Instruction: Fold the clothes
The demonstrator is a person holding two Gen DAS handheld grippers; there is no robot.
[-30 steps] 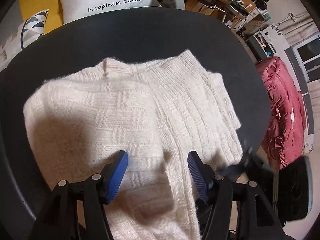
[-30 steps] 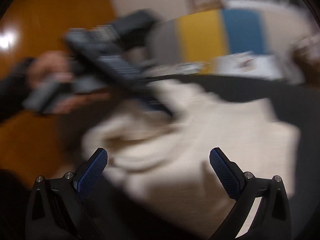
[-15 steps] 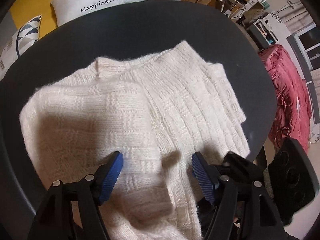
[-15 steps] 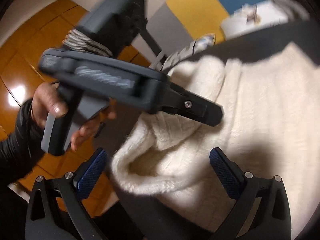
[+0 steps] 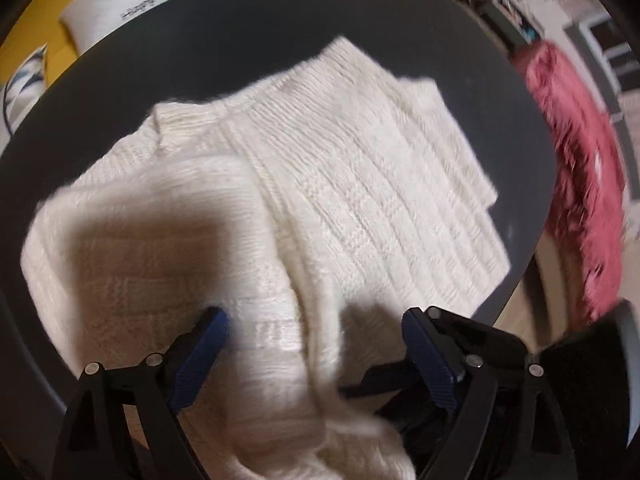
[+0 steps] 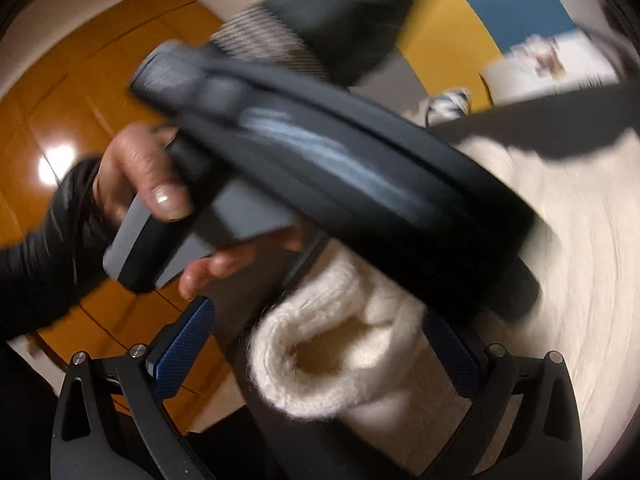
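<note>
In the left wrist view, the left gripper (image 5: 316, 354) points down over the cream sweater (image 5: 360, 184) spread on the round dark table (image 5: 500, 80); its jaws have just been opening and now stand wider than a second ago, released, knit between the pads ungripped. In the right wrist view, the right gripper (image 6: 316, 354) stands released as before, a rolled sweater edge now between its pads, and the left hand (image 6: 148, 176) has drawn closer.

The black plastic left gripper (image 5: 314, 354) carries 2 blue ribbed pads on angular arms with silver screws. The matching black right gripper (image 6: 316, 350) has blue dimpled pads. At 9 o'clock, a hand (image 6: 140, 176) emerges from a black ribbed sleeve (image 6: 38, 248).
</note>
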